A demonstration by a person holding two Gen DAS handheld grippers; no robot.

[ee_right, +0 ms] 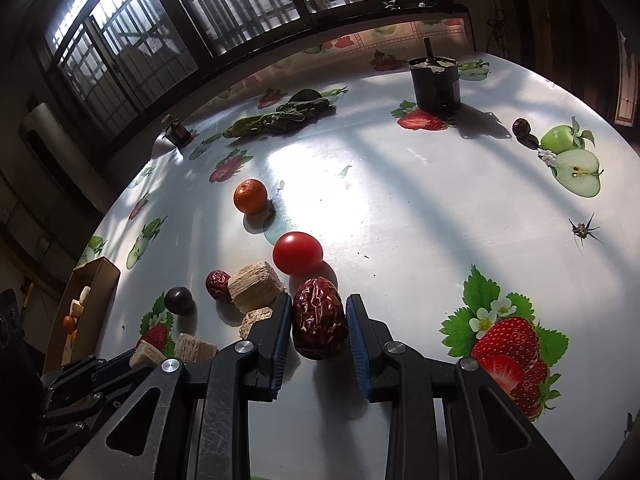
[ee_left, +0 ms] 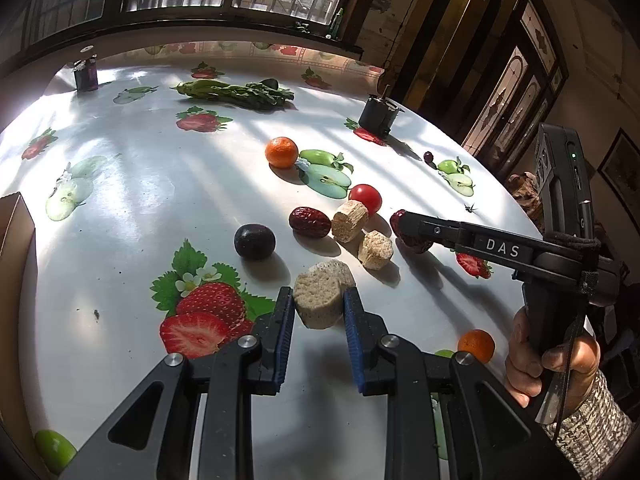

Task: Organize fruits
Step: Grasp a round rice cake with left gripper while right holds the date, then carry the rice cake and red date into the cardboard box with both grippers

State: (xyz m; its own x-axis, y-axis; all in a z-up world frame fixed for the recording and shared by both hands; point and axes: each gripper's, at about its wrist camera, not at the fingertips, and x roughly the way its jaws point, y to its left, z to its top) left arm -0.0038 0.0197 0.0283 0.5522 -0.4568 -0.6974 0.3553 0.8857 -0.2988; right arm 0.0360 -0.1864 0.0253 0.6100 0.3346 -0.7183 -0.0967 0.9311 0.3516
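An older home's dining room: a round counter under a fruit-printed oilcloth stands by a barred, dark-framed window. Wooden doors with stained-glass panels and a framed picture line the worn plaster wall.

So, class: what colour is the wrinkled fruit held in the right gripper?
Dark glossy red-brown; the wrinkled fruit shows best in the right wrist view.
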